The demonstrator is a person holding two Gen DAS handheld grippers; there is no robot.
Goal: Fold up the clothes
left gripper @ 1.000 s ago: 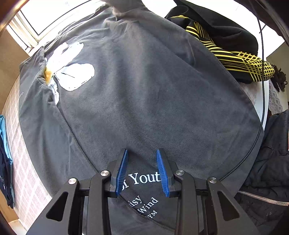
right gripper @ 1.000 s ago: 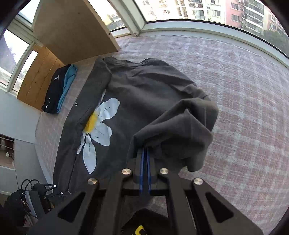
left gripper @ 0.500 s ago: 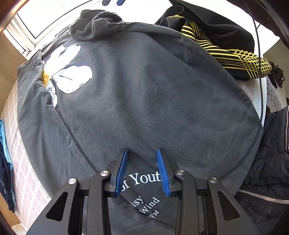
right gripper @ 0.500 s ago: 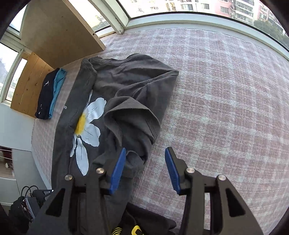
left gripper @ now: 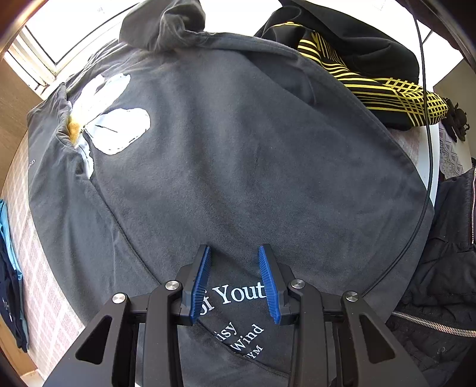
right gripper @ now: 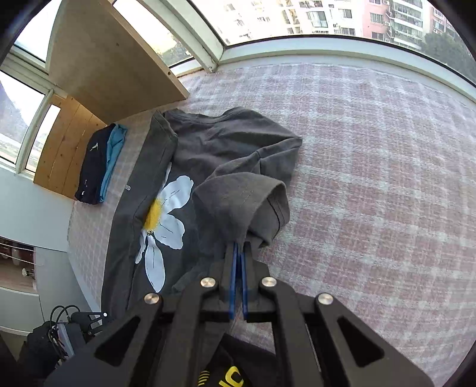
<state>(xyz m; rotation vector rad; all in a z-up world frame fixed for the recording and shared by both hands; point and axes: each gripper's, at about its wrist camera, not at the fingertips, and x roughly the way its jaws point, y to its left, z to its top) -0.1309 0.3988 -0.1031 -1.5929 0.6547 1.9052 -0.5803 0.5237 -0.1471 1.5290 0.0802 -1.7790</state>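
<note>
In the left wrist view, the left gripper [left gripper: 235, 282] points down over a dark grey T-shirt [left gripper: 238, 154] spread on a checked pink cloth [left gripper: 44, 285]; its jaws stand partly apart with nothing pinched, the white lettering [left gripper: 238, 294] showing between the blue pads [left gripper: 269, 285]. A white flower print [left gripper: 116, 125] lies toward the left, a bunched sleeve [left gripper: 169, 23] rises at the top, and a black and yellow garment [left gripper: 372, 83] sits at the upper right. In the right wrist view, the right gripper [right gripper: 238, 262] has its jaws closed on the grey sleeve [right gripper: 244, 202], lifted above the shirt. Folded dark and blue clothes [right gripper: 101, 163] lie well apart by a wooden panel [right gripper: 59, 154].
</note>
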